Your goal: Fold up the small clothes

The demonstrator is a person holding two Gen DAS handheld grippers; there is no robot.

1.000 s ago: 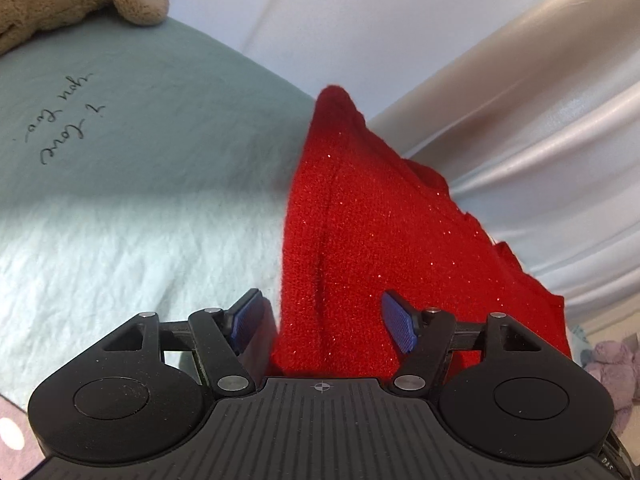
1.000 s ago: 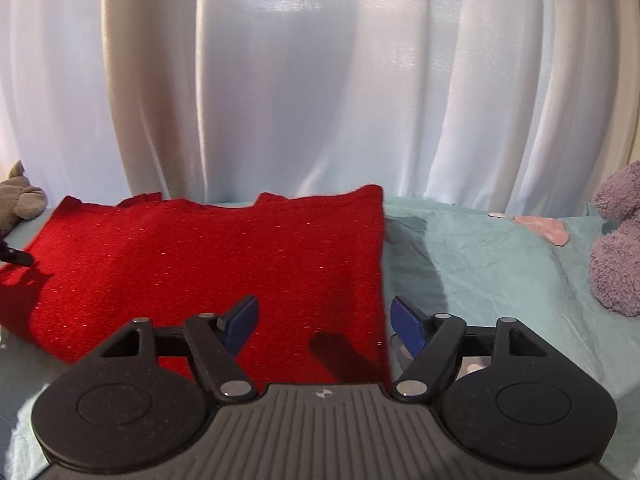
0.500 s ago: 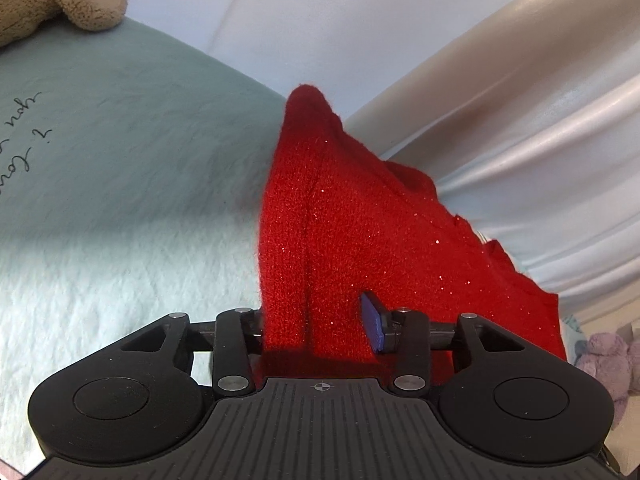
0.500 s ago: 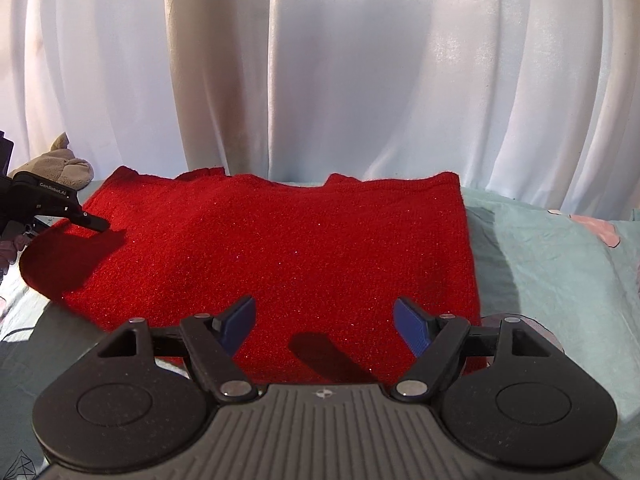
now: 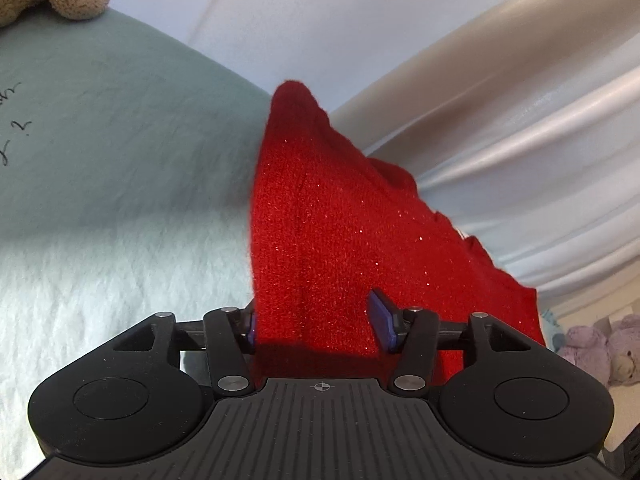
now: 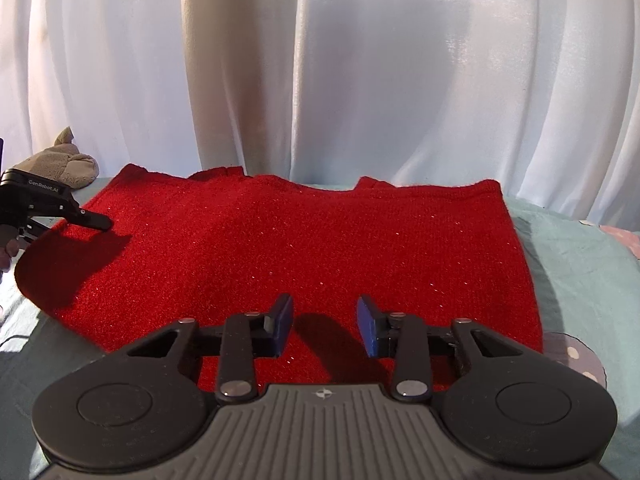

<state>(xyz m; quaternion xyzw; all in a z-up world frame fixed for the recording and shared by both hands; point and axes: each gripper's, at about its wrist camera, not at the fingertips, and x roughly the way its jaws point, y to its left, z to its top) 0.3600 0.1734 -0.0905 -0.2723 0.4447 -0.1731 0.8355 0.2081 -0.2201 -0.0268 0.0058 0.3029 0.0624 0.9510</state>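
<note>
A red knit garment (image 6: 320,248) lies flat on a pale green bedsheet (image 6: 580,264). In the left wrist view the garment (image 5: 340,240) runs away from my left gripper (image 5: 316,320), whose jaws sit around its near left edge with a clear gap between the pads; the left pad is partly hidden by cloth. From the right wrist view, the left gripper (image 6: 86,220) is at the garment's left edge, which is lifted slightly. My right gripper (image 6: 324,324) is open and empty, hovering over the garment's near edge.
White curtains (image 6: 320,80) hang behind the bed. A beige plush toy (image 6: 64,164) lies at the far left. A purple plush toy (image 5: 596,344) sits off to the right. The sheet (image 5: 100,184) has handwriting printed on it.
The left gripper's jaws narrowed around the garment's edge, then widened slightly. The right gripper moved left over the garment and its jaws narrowed a little.
</note>
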